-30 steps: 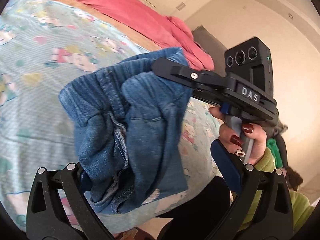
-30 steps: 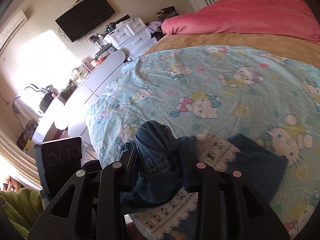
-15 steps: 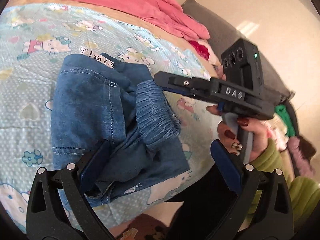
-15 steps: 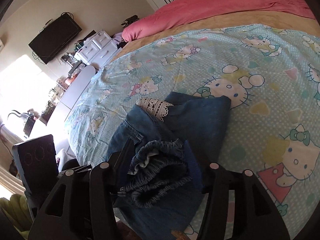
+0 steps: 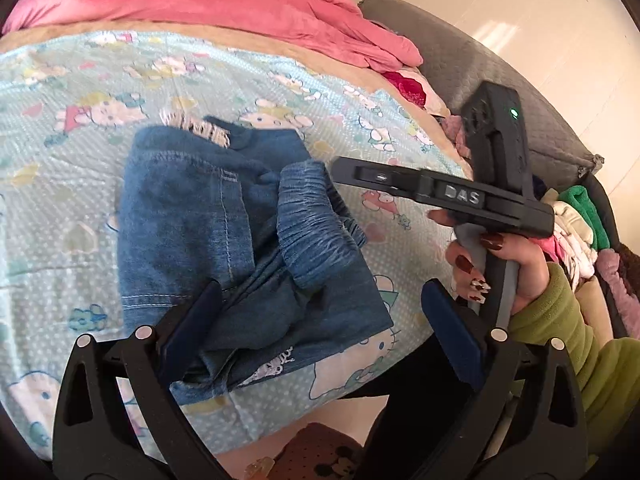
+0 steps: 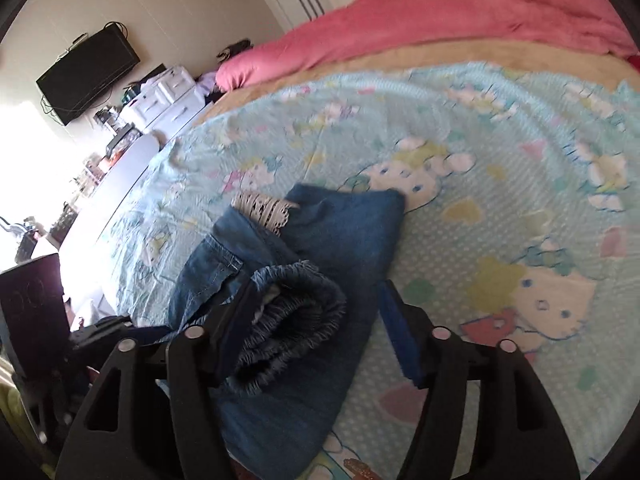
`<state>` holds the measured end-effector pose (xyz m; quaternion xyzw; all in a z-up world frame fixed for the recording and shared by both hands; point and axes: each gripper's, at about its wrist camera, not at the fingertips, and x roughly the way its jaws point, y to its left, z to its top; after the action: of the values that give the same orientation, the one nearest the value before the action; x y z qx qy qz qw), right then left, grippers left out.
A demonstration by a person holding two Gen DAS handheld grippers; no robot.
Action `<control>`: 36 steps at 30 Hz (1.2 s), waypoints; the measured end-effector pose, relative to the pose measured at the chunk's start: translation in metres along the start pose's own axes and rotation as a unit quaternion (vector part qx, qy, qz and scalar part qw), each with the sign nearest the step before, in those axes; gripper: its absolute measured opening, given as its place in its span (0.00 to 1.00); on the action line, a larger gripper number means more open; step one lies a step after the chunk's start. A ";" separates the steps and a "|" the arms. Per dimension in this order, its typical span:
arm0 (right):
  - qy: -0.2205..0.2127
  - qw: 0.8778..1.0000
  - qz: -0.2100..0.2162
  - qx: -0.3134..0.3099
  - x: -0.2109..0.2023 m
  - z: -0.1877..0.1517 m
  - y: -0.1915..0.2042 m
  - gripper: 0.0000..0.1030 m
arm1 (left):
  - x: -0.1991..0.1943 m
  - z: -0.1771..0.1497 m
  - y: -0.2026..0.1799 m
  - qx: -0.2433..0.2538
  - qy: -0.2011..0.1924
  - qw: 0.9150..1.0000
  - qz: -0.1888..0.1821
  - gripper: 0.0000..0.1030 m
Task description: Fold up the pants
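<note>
The blue denim pants (image 5: 208, 232) lie folded in a bundle near the front edge of the bed, with the gathered elastic waistband (image 5: 316, 224) on top and a white lace trim (image 5: 200, 130) at the far end. They also show in the right wrist view (image 6: 336, 240). My left gripper (image 5: 320, 316) is open over the near end of the bundle, its left finger against the cloth. My right gripper (image 6: 316, 320) is open around the waistband (image 6: 296, 312); in the left wrist view it (image 5: 440, 192) hovers to the right of the pants.
The bed has a light blue cartoon-print sheet (image 5: 80, 80) and a pink duvet (image 5: 200, 0) at the far side. A grey sofa (image 5: 500, 80) with piled clothes (image 5: 580, 220) stands right. White drawers (image 6: 168, 96) and a wall TV (image 6: 88, 68) are left.
The pants went from hanging in both grippers to lying on the bed. Both grippers opened and let go of the cloth; the right one drew back a little.
</note>
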<state>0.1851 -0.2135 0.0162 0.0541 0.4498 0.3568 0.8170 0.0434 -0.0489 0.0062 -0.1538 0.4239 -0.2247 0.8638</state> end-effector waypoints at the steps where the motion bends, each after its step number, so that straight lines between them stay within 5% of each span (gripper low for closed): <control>1: -0.009 1.000 -0.003 -0.001 -0.007 -0.002 0.000 0.64 | -0.003 0.001 0.000 0.001 -0.002 1.000 0.004 0.91; 13: -0.066 0.993 -0.046 -0.089 -0.059 -0.041 0.032 0.67 | -0.024 0.015 0.010 0.014 -0.037 0.997 0.064 0.91; 23: -0.040 0.976 -0.038 -0.209 -0.058 -0.086 0.097 0.67 | -0.003 0.043 0.057 -0.015 -0.027 0.994 0.105 0.91; 27: -0.029 0.955 -0.026 -0.295 -0.044 -0.090 0.141 0.67 | 0.019 0.056 0.070 -0.003 -0.005 0.993 0.120 0.89; 29: -0.023 0.942 -0.026 -0.334 -0.035 -0.090 0.157 0.64 | 0.030 0.057 0.077 0.001 0.007 0.992 0.128 0.75; 30: -0.020 0.935 -0.026 -0.354 -0.030 -0.091 0.165 0.55 | 0.036 0.057 0.081 0.002 0.016 0.991 0.131 0.68; 33: -0.002 0.911 -0.038 -0.411 -0.006 -0.092 0.183 0.41 | 0.044 0.054 0.090 -0.009 0.022 0.992 0.123 0.68; 36: 0.010 0.892 -0.059 -0.448 0.022 -0.092 0.190 0.40 | 0.044 0.053 0.092 -0.010 0.019 0.993 0.116 0.68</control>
<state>0.0198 -0.0808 0.0248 -0.3477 0.2525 0.4718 0.7699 0.1333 0.0110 -0.0330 -0.1080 0.4578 -0.1219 0.8740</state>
